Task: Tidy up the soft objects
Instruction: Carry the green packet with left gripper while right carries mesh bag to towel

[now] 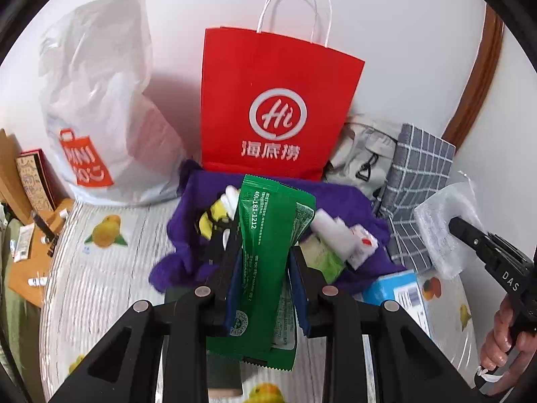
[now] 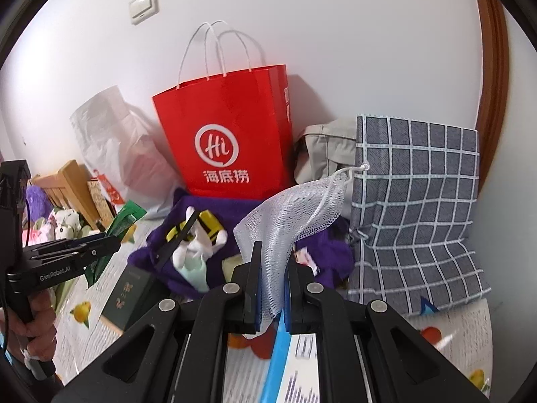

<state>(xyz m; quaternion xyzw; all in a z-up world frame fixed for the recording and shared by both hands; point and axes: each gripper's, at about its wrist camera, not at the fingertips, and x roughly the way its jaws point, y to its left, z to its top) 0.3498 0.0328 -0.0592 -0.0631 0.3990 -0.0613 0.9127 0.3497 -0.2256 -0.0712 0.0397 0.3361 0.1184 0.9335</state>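
Observation:
My left gripper (image 1: 263,245) is shut on a green snack packet (image 1: 265,255), which hangs between the fingers above a purple cloth (image 1: 188,235). The same gripper (image 2: 112,241) and green packet (image 2: 126,220) show at the left edge of the right wrist view. My right gripper (image 2: 274,255) is shut on a white mesh pouch (image 2: 288,215) that bulges up past the fingertips. It also appears at the right of the left wrist view, as the right gripper (image 1: 458,226) with the mesh pouch (image 1: 439,231). On the purple cloth (image 2: 188,208) lie yellow-and-white soft items (image 2: 204,231).
A red paper bag (image 1: 278,100) stands against the wall behind the cloth, with a white plastic bag (image 1: 97,100) to its left. A grey checked cloth (image 2: 416,201) and a grey bag (image 2: 329,154) lie at the right. A blue box (image 1: 399,288) and a dark green box (image 2: 131,295) rest on the fruit-print table cover (image 1: 100,268).

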